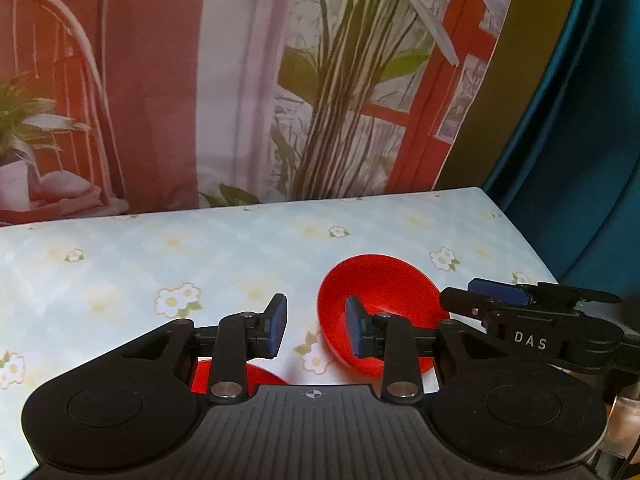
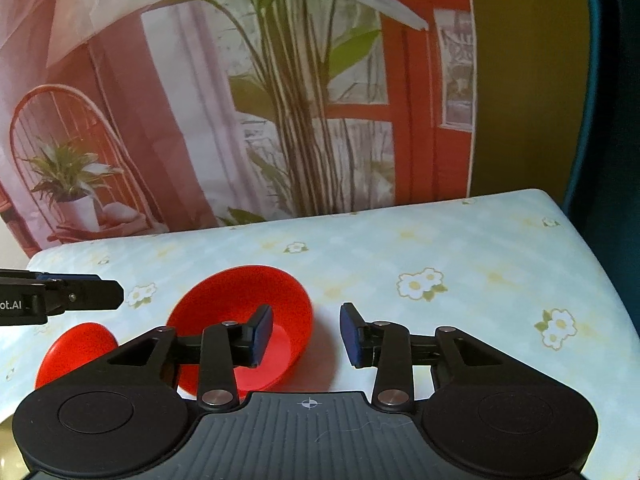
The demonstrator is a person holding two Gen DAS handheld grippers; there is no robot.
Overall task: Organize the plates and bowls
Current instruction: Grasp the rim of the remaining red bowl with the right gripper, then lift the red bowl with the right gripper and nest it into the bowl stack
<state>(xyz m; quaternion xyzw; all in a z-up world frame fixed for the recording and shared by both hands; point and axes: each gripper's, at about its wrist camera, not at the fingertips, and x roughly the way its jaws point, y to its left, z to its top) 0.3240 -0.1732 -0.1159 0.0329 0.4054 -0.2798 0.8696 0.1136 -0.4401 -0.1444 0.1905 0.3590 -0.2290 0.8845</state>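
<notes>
Holding my left hand-held gripper (image 1: 316, 330) over the tabletop (image 1: 200, 256), I have its jaws partly apart with nothing between the blue pads; only flowered cloth shows in the gap. My right hand-held gripper (image 2: 306, 334) is the same: jaws partly apart, empty, its left pad hanging in front of the bowl (image 2: 240, 328) and its right pad over bare cloth.

The bowl sits on the tabletop between my two tools, near the front edge, and seems tipped rather than flat, its opening leaning toward me. A second red piece, the plate (image 2: 76, 350), lies to its left, nearer the left edge; from the left view only a sliver of it (image 1: 256, 376) shows under the tool, so I cannot tell its full shape.

What worries me from here: neither tool lines up with the bowl's rim, so a closing pad could catch one wall and shove the bowl sideways. The bowl looks light and smooth, and the cloth gives little hold, so a push may send it sliding toward the plate or the front edge. My two tools are also close, and could knock together over the bowl.
</notes>
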